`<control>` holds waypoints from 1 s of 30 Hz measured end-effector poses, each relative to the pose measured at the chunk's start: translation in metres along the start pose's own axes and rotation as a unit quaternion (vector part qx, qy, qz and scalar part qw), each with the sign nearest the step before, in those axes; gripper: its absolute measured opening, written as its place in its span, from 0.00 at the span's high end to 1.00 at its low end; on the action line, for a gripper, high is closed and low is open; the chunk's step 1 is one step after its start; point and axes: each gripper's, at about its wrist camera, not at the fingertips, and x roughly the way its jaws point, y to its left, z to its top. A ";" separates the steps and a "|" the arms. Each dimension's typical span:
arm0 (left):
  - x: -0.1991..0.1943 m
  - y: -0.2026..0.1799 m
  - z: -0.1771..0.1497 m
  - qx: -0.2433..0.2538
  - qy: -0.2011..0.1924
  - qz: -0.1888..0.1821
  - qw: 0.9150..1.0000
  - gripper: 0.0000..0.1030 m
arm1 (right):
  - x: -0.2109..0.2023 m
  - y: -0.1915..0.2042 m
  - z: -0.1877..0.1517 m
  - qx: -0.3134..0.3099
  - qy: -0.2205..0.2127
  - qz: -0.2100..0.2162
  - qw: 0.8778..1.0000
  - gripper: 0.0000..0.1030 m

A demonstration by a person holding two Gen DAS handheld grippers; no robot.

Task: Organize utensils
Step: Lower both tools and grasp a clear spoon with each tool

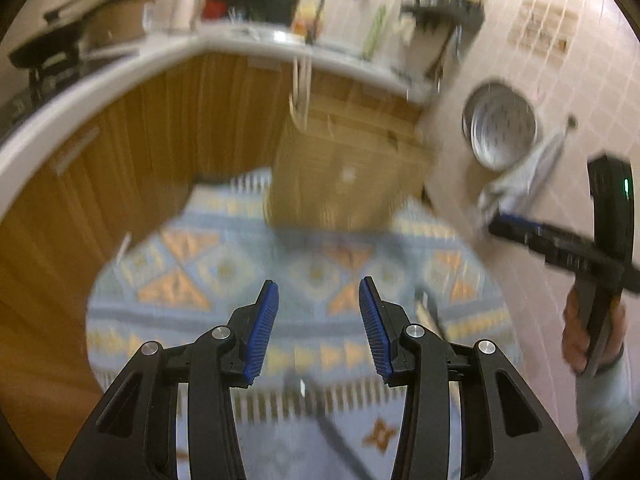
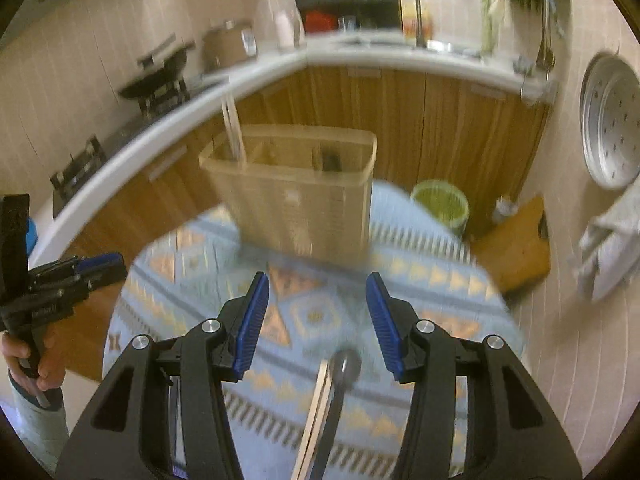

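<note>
Listing near to far. Right gripper, black with blue ribbed pads: fingers apart, holding nothing, lower centre of the right wrist view. Left gripper, same make: fingers likewise apart and empty.

Loose utensils, a pale flat handle beside a dark one with a rounded end: lying on the round blue-and-orange patterned tablecloth, low in frame between the right fingers, blurred. A dark handle also lies low in the left view.

Translucent beige plastic utensil caddy, divided into compartments: standing at mid-frame on the cloth's far side. Pale chopsticks upright in its left compartment; a dark item in its right one.

Progress, judged: partly sorted; the table pieces remain to be picked up and slotted.
</note>
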 end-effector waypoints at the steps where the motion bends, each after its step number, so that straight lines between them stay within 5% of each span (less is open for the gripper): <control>1: 0.005 0.001 -0.011 0.002 0.018 0.002 1.000 0.61 | 0.006 -0.001 -0.004 0.002 0.015 0.001 1.000 0.54; 7: 0.030 -0.003 -0.063 0.011 0.093 0.003 0.996 0.61 | 0.058 -0.015 -0.045 0.028 0.138 0.014 0.990 0.54; 11: 0.046 -0.010 -0.088 0.012 0.131 -0.002 0.991 0.61 | 0.081 -0.019 -0.064 0.039 0.187 0.025 0.981 0.65; 21: 0.064 -0.024 -0.104 0.030 0.153 0.033 0.987 0.70 | 0.097 -0.021 -0.076 0.032 0.198 0.001 0.980 0.88; 30: 0.071 -0.039 -0.098 0.054 0.152 0.054 0.985 0.71 | 0.094 -0.023 -0.078 0.029 0.208 -0.003 0.978 0.89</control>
